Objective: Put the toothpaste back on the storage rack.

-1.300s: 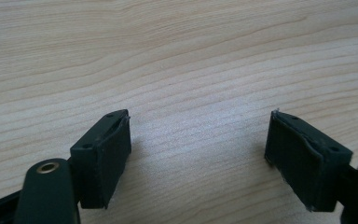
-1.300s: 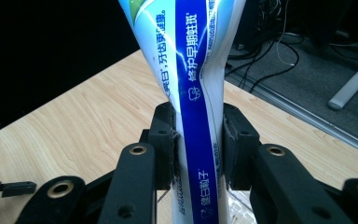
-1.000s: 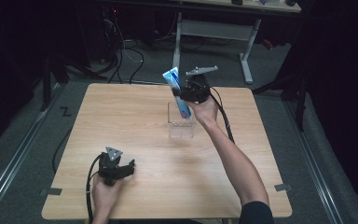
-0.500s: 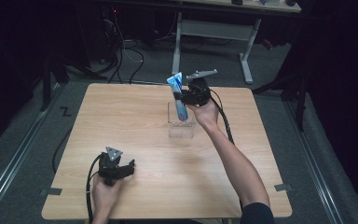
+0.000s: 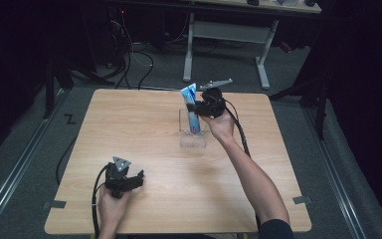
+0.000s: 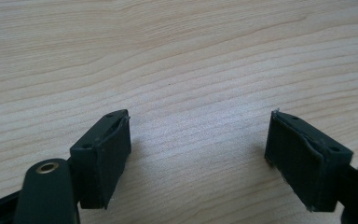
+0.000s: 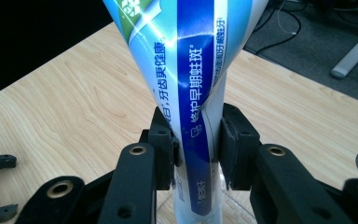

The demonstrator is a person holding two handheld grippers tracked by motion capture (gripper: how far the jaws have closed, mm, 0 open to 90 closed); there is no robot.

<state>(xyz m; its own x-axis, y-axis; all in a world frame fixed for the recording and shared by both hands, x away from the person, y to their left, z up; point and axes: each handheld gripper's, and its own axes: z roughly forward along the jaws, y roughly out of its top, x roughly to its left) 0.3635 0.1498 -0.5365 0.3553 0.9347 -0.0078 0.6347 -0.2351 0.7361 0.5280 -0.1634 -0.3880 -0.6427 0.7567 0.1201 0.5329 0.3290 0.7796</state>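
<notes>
Lowered since a second earlier, the toothpaste tube (image 5: 193,112) had sunk with my right tongs (image 5: 197,107) from above the clear holder (image 5: 193,135) until its bottom end stood inside it. Those tongs were clamped narrow on the tube's lower body, pads (image 7: 164,140) pressing it from both sides, with the crimped flat end fanning out above them. Its long axis ran nearly upright, leaning slightly left in the high view, and the holder sat directly beneath the tongs, so I judged the coming move to be a straight drop and release. My left tongs (image 5: 125,179) rested well off toward the near edge of the table (image 5: 129,124), spread wide over bare wood with nothing between them (image 6: 198,154); the right hand was plainly the nearer one.
</notes>
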